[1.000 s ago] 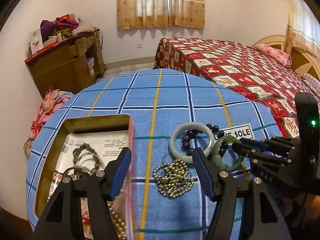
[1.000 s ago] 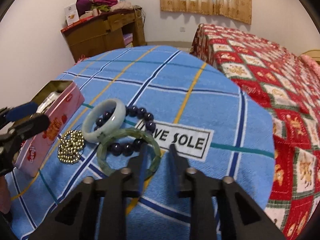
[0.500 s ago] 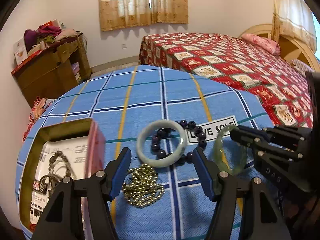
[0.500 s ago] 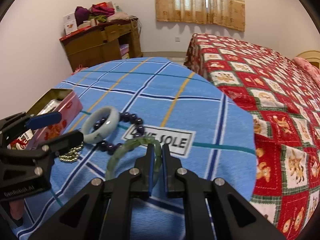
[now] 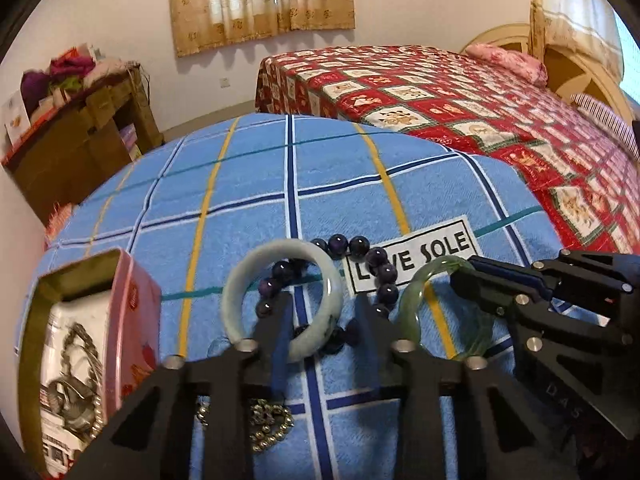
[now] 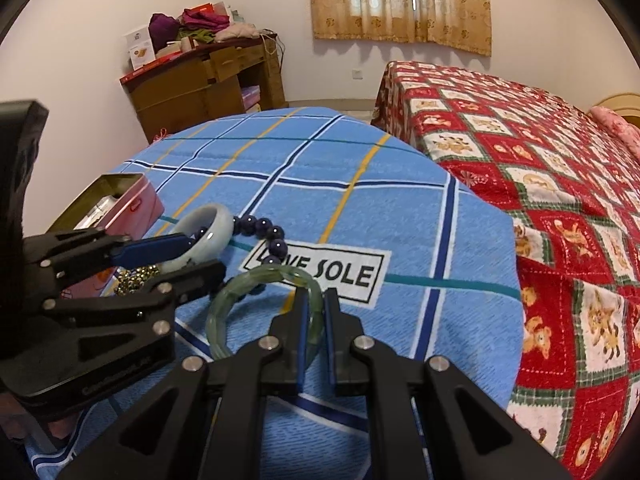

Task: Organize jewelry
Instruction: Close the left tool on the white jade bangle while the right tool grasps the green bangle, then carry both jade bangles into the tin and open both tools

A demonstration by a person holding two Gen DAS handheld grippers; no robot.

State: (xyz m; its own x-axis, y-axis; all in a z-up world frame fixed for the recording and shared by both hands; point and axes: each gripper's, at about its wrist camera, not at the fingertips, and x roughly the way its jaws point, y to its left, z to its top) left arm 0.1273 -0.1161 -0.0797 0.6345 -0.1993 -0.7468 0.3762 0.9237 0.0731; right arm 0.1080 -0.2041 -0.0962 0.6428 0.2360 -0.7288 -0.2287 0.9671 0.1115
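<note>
My right gripper (image 6: 314, 300) is shut on the rim of a translucent green bangle (image 6: 256, 284), held tilted just above the blue checked cloth; the bangle also shows in the left wrist view (image 5: 416, 304). My left gripper (image 5: 322, 304) is open, its fingers straddling the near rim of a pale jade bangle (image 5: 280, 252) that lies on a dark purple bead bracelet (image 5: 380, 268). A gold bead chain (image 5: 268, 424) lies under the left gripper. An open pink tin (image 5: 132, 320) at the left holds metal chains (image 5: 76, 360).
The cloth-covered round table (image 5: 320, 168) carries a white "LOVE SOLE" label (image 6: 320, 272). A bed with a red quilt (image 6: 540, 168) stands at the right, close to the table. A wooden cabinet (image 6: 200, 80) piled with clothes stands against the far wall.
The right gripper closed on the green bangle and tilted it up off the cloth. The left gripper moved right and forward, from over the tin to the pale bangle, its fingers narrowing.
</note>
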